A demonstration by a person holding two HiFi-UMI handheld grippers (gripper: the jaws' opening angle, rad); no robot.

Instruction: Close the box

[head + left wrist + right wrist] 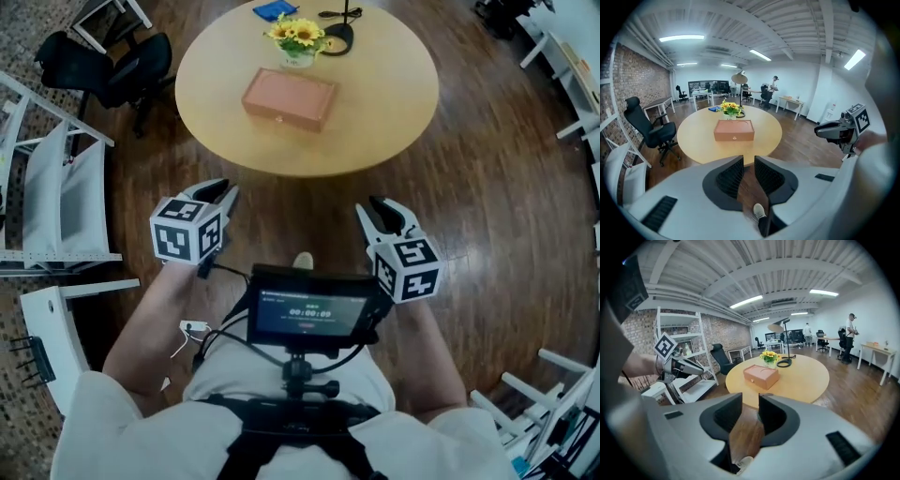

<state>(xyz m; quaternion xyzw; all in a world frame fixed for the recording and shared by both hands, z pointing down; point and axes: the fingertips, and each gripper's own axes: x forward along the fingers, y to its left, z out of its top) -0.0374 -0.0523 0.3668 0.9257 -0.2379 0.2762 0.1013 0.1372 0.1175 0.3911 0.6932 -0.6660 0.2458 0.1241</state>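
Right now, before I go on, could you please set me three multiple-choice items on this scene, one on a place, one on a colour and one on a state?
1. Where does the box stand?
A. On the floor
B. On the round table, next to the sunflowers
C. On a chair seat

2. What colour is the box?
A. Blue
B. Pinkish brown
C. Green

3. In what state is the box?
A. Closed
B. Open, its top standing upright
C. Tipped over on its side

Answers:
1 B: the head view shows it on the tabletop, just in front of the sunflowers.
2 B: all three views show it pinkish brown.
3 A: it sits flat and its top lies level, with no gap showing.
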